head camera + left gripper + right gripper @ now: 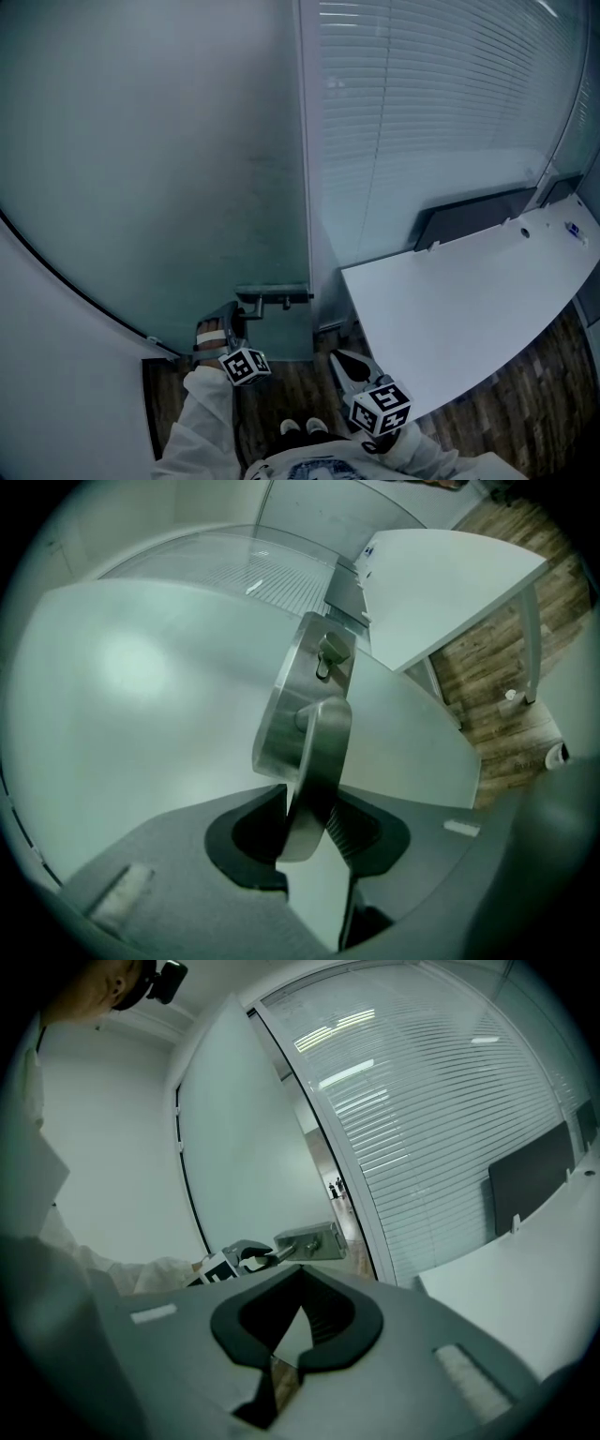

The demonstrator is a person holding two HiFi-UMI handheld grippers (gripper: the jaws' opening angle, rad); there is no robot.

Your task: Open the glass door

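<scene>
The left gripper point(239, 317) was at the frosted glass door point(159, 169), low on its right edge, where the flat brushed-steel lever handle point(319, 752) stuck out from a rectangular steel lock plate point(286, 714). In the left gripper view the lever ran straight between the jaws, which were part-way closed and pressed against it from both sides, so the handle was gripped near its free end. The gripper was rolled over (the lever showed tilted in its view).

The right gripper point(339, 361) hung free and well apart from the door, over the dark wood-plank floor point(291, 394) near the corner of a curved white desk point(469, 300). Its jaw tips met and nothing sat between them.

To the right of the door stood a glass wall with white slatted blinds point(441, 84). In the right gripper view a narrow slice of corridor showed between the door's handle edge and the white frame.
</scene>
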